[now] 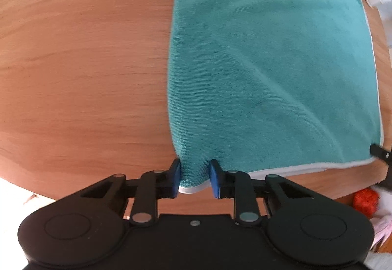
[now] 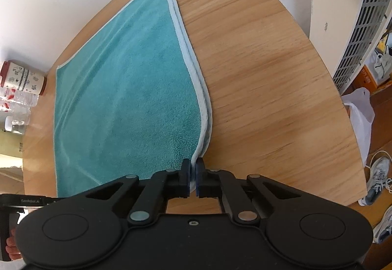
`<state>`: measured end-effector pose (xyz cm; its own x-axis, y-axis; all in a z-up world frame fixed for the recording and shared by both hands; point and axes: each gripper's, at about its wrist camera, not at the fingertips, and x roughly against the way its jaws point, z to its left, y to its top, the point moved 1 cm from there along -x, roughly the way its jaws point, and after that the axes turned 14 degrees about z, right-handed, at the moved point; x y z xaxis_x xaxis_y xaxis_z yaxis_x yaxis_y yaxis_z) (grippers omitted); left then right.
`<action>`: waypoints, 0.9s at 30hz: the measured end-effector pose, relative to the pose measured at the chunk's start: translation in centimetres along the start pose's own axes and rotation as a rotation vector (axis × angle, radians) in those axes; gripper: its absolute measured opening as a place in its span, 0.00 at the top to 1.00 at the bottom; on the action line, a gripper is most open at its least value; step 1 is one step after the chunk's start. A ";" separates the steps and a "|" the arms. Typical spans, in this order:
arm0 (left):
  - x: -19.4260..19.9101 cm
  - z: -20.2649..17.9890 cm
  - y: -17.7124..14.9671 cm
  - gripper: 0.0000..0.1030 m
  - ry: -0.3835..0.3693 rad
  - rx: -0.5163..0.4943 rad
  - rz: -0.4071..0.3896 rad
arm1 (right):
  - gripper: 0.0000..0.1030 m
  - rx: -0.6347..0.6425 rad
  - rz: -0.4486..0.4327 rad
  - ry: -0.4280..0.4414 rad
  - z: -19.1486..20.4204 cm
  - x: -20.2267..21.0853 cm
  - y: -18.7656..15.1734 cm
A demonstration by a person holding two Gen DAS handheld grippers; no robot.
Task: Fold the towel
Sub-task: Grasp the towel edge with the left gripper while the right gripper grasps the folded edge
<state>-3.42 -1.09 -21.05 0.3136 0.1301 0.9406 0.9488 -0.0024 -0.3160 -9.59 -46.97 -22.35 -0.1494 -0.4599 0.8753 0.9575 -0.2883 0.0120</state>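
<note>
The teal towel [image 1: 269,69] lies doubled and flat on the wooden desk [image 1: 80,69]. The left claw [image 1: 195,175] is parted, straddling the near corner at 6 o'clock. The right claw [image 2: 192,178] is pinched tight on the towel's white-bound edge [image 2: 196,73].

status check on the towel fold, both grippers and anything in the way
Left hand-held gripper open, straddling near towel corner. Right hand-held gripper shut on the other near corner. Towel folded once, flat on table. Nothing on the towel.
</note>
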 end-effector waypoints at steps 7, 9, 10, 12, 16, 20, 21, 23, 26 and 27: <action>1.2 0.3 -1.7 0.92 0.021 -0.017 -0.005 | 0.98 0.024 0.015 0.010 0.0 0.7 -0.4; 1.7 0.7 -2.8 0.93 0.002 -0.016 0.015 | 0.98 0.030 0.026 0.012 0.0 1.0 -0.8; 1.7 0.8 -3.1 0.94 -0.001 -0.016 0.018 | 0.98 0.028 0.026 0.009 -0.1 1.1 -1.0; 1.9 1.2 -3.9 0.94 -0.001 -0.015 0.026 | 0.98 0.030 0.020 -0.018 -0.2 1.0 -1.2; 1.8 2.1 -4.6 0.94 -0.017 0.009 0.048 | 0.88 0.004 0.033 -0.032 -0.6 0.4 -1.3; 3.1 1.5 -3.9 0.94 0.008 -0.023 0.042 | 0.71 -0.009 0.053 -0.028 -0.9 0.2 -2.0; 3.4 -0.5 -1.7 0.94 0.011 -0.029 0.043 | 0.71 -0.020 0.051 -0.029 -1.1 0.2 -2.1; 3.7 -0.8 -1.4 0.94 0.030 -0.039 0.046 | 0.71 -0.060 0.039 -0.007 -1.5 -0.2 -2.0; 4.0 -0.6 -1.6 0.94 0.044 -0.042 0.060 | 0.71 -0.078 0.023 0.015 -1.2 -0.5 -1.7; 4.2 -0.5 -1.7 0.94 0.045 -0.044 0.062 | 0.71 -0.071 0.021 0.004 -0.9 -0.5 -1.6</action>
<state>-3.69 -1.08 -16.54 0.3722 0.0835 0.9244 0.9280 -0.0531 -0.3689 -11.30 -47.05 -23.26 -0.1307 -0.4694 0.8733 0.9405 -0.3373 -0.0406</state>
